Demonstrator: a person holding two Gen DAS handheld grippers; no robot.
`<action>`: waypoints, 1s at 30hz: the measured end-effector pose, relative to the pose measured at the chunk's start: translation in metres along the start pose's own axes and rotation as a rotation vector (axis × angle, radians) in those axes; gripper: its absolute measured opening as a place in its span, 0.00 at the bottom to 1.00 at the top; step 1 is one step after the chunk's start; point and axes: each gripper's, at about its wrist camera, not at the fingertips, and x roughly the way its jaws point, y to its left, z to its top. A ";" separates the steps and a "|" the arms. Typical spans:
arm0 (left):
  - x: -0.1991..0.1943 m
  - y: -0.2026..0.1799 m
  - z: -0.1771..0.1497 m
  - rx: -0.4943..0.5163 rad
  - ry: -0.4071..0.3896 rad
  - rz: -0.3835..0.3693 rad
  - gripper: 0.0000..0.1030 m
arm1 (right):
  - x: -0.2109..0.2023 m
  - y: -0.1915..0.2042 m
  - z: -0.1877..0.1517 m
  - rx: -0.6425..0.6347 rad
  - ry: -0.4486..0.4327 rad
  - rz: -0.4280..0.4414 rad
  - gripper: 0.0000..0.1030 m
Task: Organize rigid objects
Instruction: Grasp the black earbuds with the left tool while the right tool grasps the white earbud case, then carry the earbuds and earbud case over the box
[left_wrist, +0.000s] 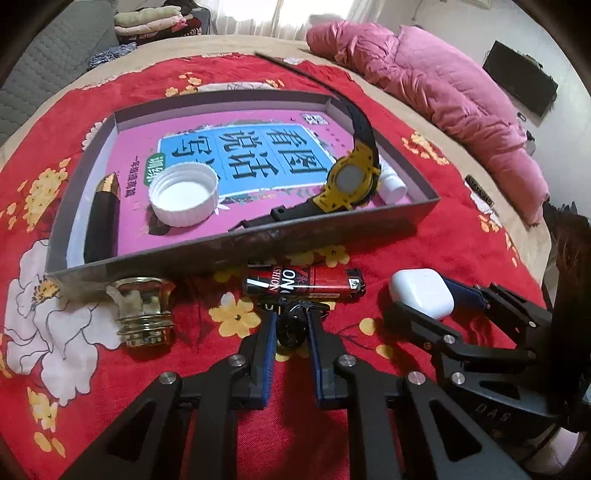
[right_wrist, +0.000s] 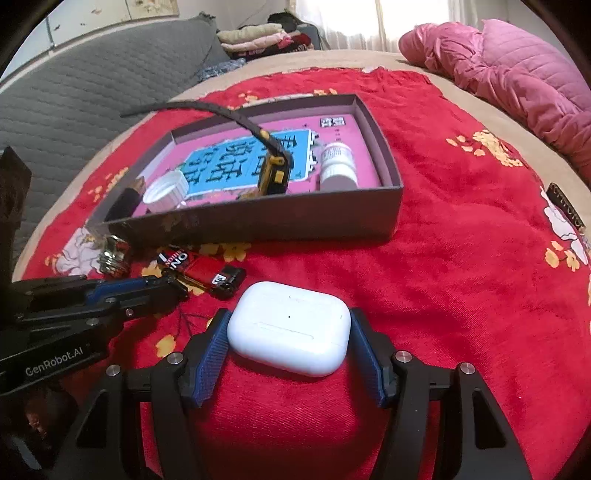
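In the left wrist view my left gripper (left_wrist: 291, 317) is shut on a small black object (left_wrist: 291, 328) that lies on the red cloth just in front of a red and black lighter (left_wrist: 306, 286). In the right wrist view my right gripper (right_wrist: 290, 314) has its blue pads against both sides of a white earbud case (right_wrist: 288, 326), which rests on the cloth. Behind them stands a shallow grey box (left_wrist: 258, 236) holding a pink book, a white cap (left_wrist: 183, 199), a yellow and black watch (left_wrist: 351, 181), a small white bottle (right_wrist: 338, 166) and a black and gold tube (left_wrist: 103, 218).
A gold screw-top piece (left_wrist: 144, 314) stands left of the lighter, near the box's front corner. A pink padded jacket (right_wrist: 517, 74) lies at the far right of the round table. A grey sofa (right_wrist: 74, 103) and folded clothes (left_wrist: 147, 22) are beyond its edge.
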 end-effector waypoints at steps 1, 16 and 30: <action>-0.002 0.001 0.000 -0.004 -0.004 -0.004 0.16 | -0.002 0.000 0.000 -0.001 -0.008 0.004 0.63; -0.032 0.003 -0.001 -0.035 -0.072 -0.028 0.16 | -0.029 0.015 0.008 -0.087 -0.132 0.031 0.63; -0.052 0.010 0.007 -0.064 -0.142 -0.004 0.16 | -0.044 0.015 0.018 -0.130 -0.237 0.024 0.63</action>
